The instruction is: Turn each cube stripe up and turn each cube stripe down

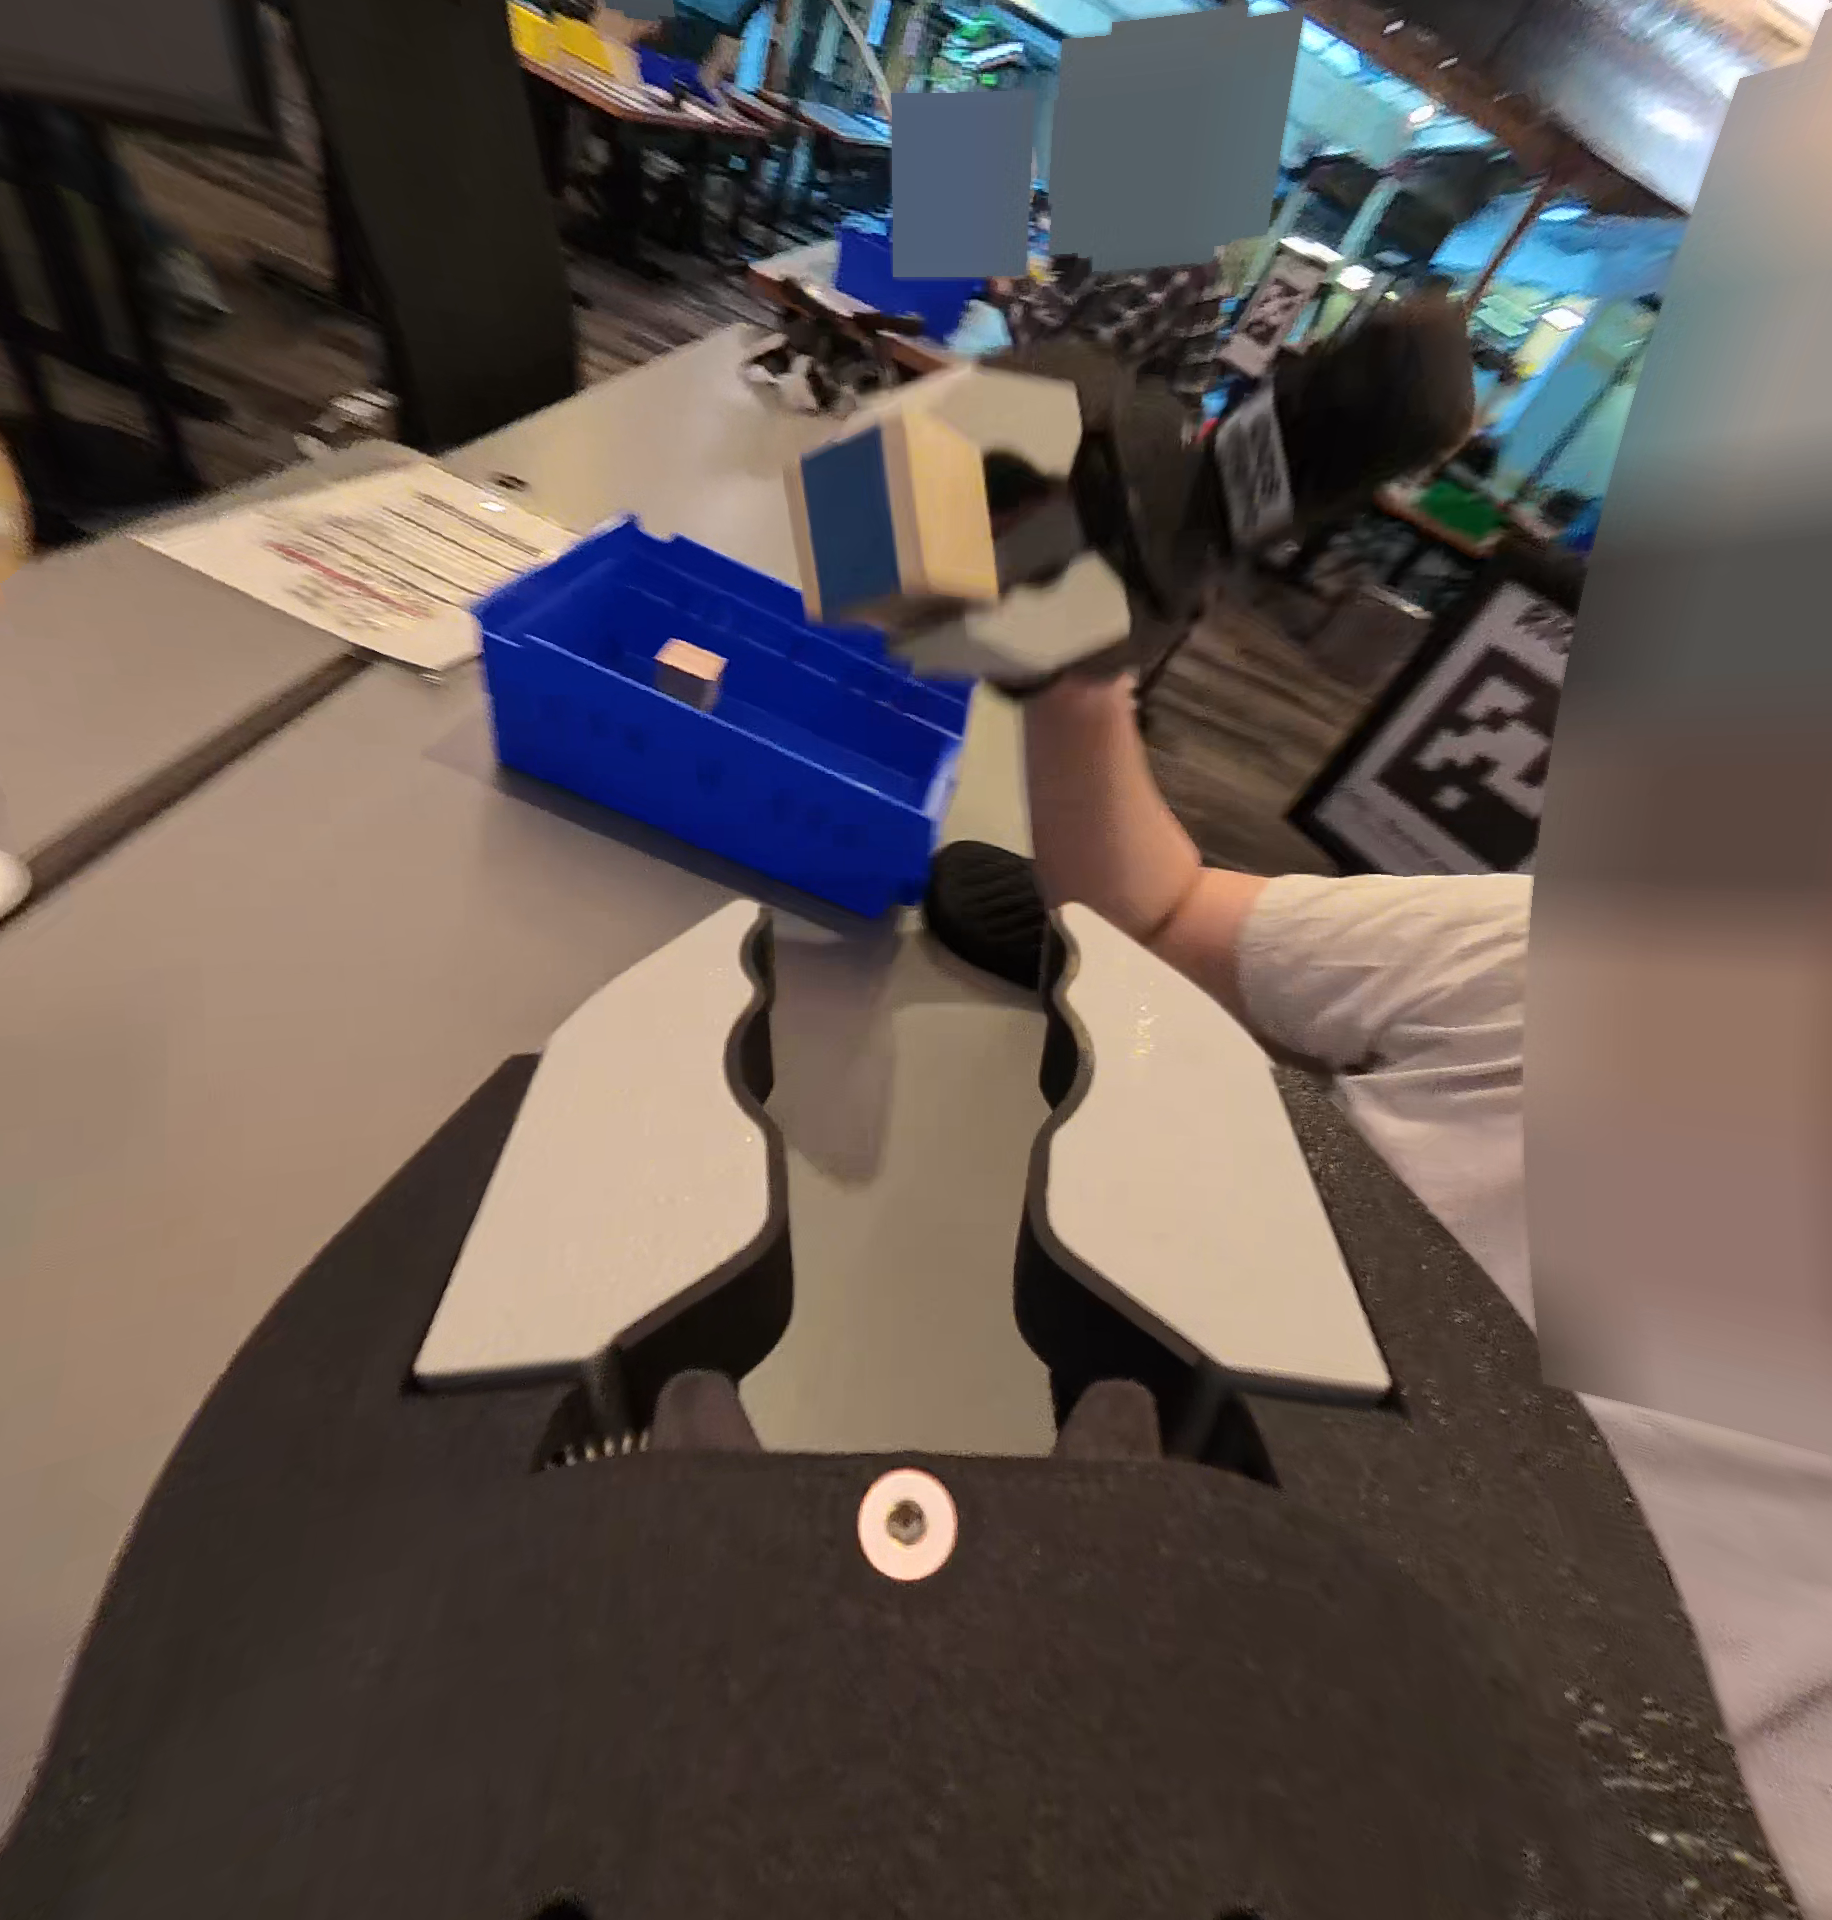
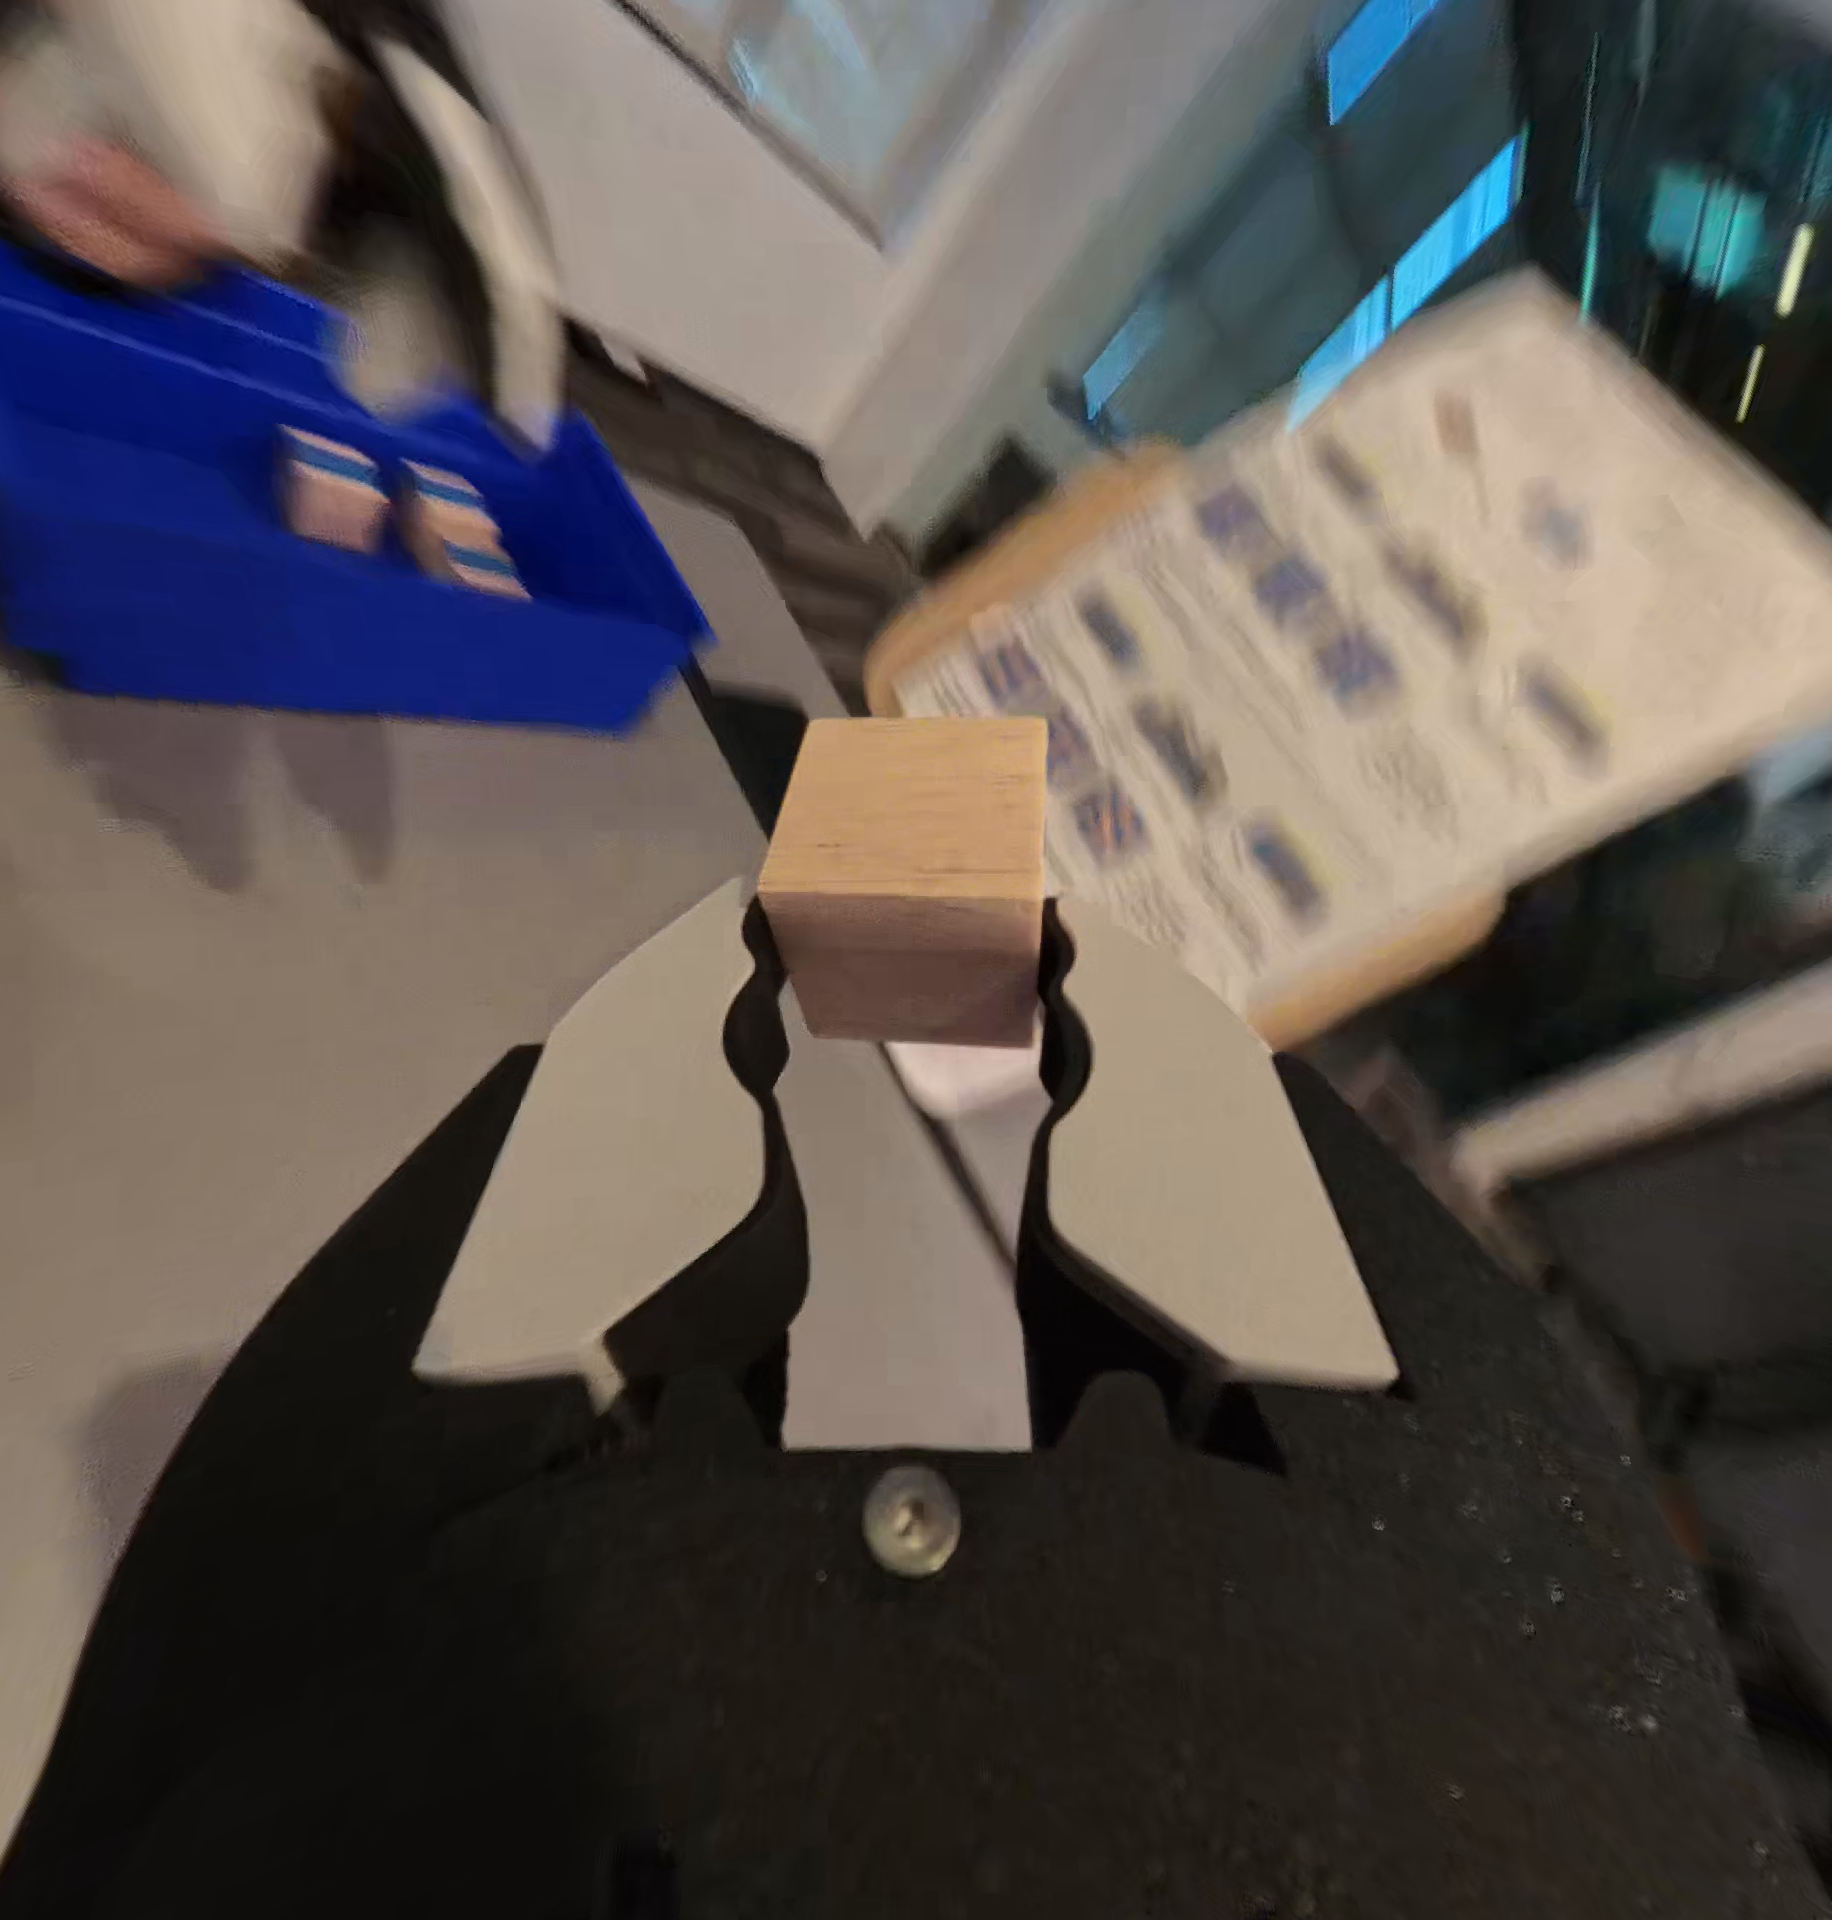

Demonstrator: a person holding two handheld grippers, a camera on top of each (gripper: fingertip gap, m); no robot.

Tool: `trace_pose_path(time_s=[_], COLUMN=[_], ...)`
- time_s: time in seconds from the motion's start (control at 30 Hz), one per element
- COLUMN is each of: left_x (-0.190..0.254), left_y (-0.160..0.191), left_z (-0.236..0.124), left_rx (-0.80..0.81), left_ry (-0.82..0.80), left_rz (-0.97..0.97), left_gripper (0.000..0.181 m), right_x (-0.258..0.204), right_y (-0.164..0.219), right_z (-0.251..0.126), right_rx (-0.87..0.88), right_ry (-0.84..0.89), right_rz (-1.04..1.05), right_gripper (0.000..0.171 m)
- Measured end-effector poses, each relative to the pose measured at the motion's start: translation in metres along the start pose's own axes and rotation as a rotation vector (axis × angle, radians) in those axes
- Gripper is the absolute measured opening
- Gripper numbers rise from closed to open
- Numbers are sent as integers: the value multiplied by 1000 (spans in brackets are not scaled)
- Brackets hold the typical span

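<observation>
Right gripper (image 2: 907, 966) is clamped on a wooden cube (image 2: 907, 878), its two grey fingertips pressed against the cube's opposite sides; from its own wrist view only plain wood faces show. Seen from the left wrist view, the same gripper (image 1: 969, 520) is held up in the air above and just right of the blue bin (image 1: 704, 769), and the cube (image 1: 896, 520) turns a blue face toward that camera, with bare wood beside it. Left gripper (image 1: 907, 935) holds nothing, its fingers parted with a moderate gap, low over the grey table (image 1: 268, 987) just short of the bin. One small wooden cube in the bin (image 1: 691, 670) shows in the left view; in the right view, two striped cubes (image 2: 403, 509) sit side by side in a compartment of the bin (image 2: 268, 644), blue-and-white bands on their upper faces, though motion blur hides detail. A printed sheet (image 1: 372, 561) lies on the table beyond the bin. A black rounded object (image 1: 985, 909) rests by the bin's near corner
</observation>
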State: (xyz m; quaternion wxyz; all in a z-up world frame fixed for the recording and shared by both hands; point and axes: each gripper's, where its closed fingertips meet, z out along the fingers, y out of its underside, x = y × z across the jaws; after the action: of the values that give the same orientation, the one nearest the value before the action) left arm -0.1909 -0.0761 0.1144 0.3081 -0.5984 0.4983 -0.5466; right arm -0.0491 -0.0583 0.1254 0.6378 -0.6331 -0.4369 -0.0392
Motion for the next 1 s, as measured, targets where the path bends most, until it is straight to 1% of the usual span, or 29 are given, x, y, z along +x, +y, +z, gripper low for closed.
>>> trace_pose_path(time_s=[0.07, 0.13, 0.17, 0.23, 0.3, 0.37, 0.47, 0.63, 0.8, 1.0], left_x=[-2, -1, 0, 0, -2, -4, -4, -5, -7, -7], left_y=[-4, -6, -5, -2, 3, 6, 11, 17, 21, 24], left_z=[-11, -17, -18, -17, -14, -9, -4, 2, 4, 7], left_rx=[5, 8, 5, -21, -47, -68, -96, -124, -145, -165], left_ry=[-76, -116, -126, -139, -151, -154, -146, -139, -141, -142], left_rz=[49, 77, 82, 81, 83, 81, 72, 62, 56, 61], left_gripper=[48, 47, 46, 46, 45, 45, 44, 43, 43, 42], right_x=[49, 73, 74, 65, 56, 49, 37, 26, 21, 22], right_y=[65, 142, 175, 229, 274, 309, 339, 363, 376, 377], right_z=[-30, -59, -68, -76, -77, -75, -68, -65, -62, -62], right_rx=[-260, -494, -571, -697, -825, -937, -1047, -1176, -1223, -1230], right_ry=[72, 121, 107, 48, 36, 59, 64, 83, 108, 130], right_rz=[277, 576, 711, 933, 1046, 1100, 1123, 1121, 1133, 1152], right_gripper=[46, 46, 46, 46, 46, 46, 47, 47, 47, 47])
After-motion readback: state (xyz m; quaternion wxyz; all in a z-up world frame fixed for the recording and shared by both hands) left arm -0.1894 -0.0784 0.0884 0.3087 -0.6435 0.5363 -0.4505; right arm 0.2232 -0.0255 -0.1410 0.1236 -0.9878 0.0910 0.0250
